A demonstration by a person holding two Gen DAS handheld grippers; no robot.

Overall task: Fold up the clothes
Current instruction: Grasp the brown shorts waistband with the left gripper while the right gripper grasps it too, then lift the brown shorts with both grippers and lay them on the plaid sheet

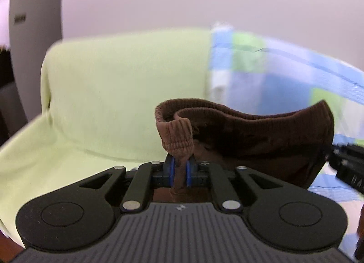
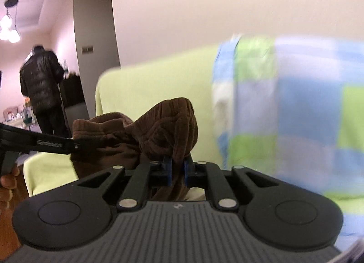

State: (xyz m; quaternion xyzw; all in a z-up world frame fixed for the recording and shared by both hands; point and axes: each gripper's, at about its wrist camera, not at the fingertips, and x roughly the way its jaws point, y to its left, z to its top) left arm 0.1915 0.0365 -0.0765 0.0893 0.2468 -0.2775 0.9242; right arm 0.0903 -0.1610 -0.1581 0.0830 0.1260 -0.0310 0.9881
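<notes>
Both tongs, left tongs (image 1: 179, 169) & right tongs (image 2: 177, 171), were matte black w/ grey ribbed housing, two round caps at the sides, silver pivot pins on the linkage arms. Fingertips (image 1: 188, 172) had blue pads; small pale logo sat mid-housing.

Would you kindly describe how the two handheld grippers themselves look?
The left gripper and right gripper match: black linkage arms with silver pivot pins, blue finger pads, a grey ribbed body with round black side discs and a small white logo.
</notes>
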